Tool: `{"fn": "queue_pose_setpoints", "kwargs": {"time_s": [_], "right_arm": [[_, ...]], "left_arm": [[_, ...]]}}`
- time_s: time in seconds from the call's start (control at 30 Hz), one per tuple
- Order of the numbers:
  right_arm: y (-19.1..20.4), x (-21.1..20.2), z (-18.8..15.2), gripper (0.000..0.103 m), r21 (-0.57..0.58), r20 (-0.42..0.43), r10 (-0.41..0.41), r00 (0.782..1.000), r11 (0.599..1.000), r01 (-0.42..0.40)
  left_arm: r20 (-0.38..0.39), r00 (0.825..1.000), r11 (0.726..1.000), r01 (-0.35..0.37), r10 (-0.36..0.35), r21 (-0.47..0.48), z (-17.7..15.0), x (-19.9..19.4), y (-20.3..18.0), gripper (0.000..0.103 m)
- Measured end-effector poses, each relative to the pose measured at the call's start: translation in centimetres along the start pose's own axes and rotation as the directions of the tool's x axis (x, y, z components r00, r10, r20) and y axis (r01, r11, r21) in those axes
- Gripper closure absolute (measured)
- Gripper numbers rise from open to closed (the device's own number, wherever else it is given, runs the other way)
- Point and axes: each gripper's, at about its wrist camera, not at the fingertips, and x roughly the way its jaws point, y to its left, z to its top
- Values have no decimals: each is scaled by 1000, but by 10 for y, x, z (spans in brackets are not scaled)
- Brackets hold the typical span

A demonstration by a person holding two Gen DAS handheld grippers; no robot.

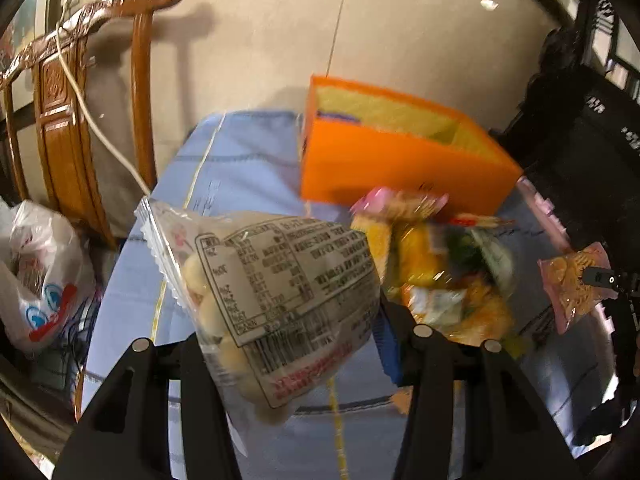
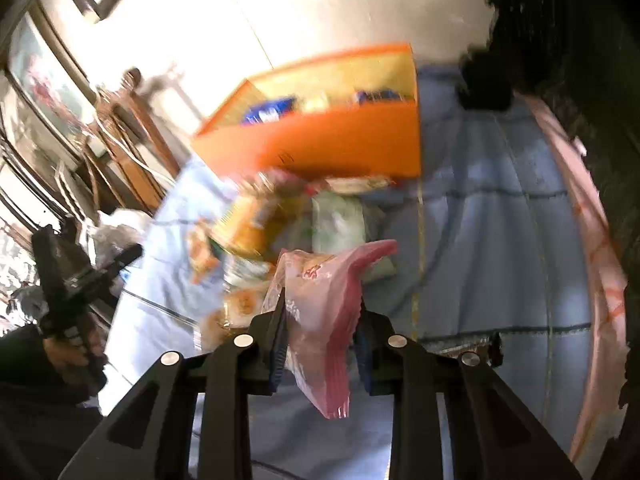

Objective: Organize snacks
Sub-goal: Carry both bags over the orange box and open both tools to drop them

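Observation:
My left gripper (image 1: 288, 344) is shut on a clear snack bag (image 1: 272, 296) with pale round pieces and a printed label, held above the blue tablecloth (image 1: 240, 160). My right gripper (image 2: 322, 332) is shut on a pink snack packet (image 2: 320, 304), lifted over the cloth; the same packet (image 1: 572, 284) shows at the right of the left wrist view. A pile of mixed snack packets (image 1: 440, 268) (image 2: 280, 224) lies in front of an orange box (image 1: 400, 160) (image 2: 344, 140) with yellow lining. Blue packets (image 2: 268, 112) sit inside the box.
A carved wooden chair (image 1: 64, 120) with a white cable stands left of the table. A white plastic bag (image 1: 40, 280) sits below it. Dark furniture (image 1: 592, 128) stands at the right. The table's pink edge (image 2: 592, 240) curves on the right. A hand (image 2: 68, 356) holds the left gripper.

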Motion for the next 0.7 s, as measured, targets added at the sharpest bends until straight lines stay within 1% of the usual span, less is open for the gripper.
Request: {"fn": "queue_pose_setpoints", "kwargs": {"time_s": [0.13,0.27,0.33,0.47,0.57,0.67,0.7], "right_arm": [[7,-27,11,75,20,70,36,997,999,-37],[5,-48,24,75,57,129,78,989,995,-86],[7,-58,36,75,62,166,95,982,992,-106],[10,-70,63,75,55,223,101,970,992,-116],[17,-81,94,75,28,273,97,957,994,-109],[25,-90,133,75,0,322,91,942,995,-96],[26,-93,148,75,-4,338,89,937,996,-93]], "left_arm": [[60,997,999,40,-40,13,16,-22,-8,55],[97,993,997,66,-68,27,30,-36,-18,55],[112,991,996,74,-79,48,41,-40,-26,55],[151,984,994,78,-90,82,63,-44,-41,55],[182,978,990,81,-101,113,97,-40,-53,55],[220,967,988,102,-126,115,140,-38,-63,55],[240,961,987,111,-137,118,158,-37,-67,55]]}}
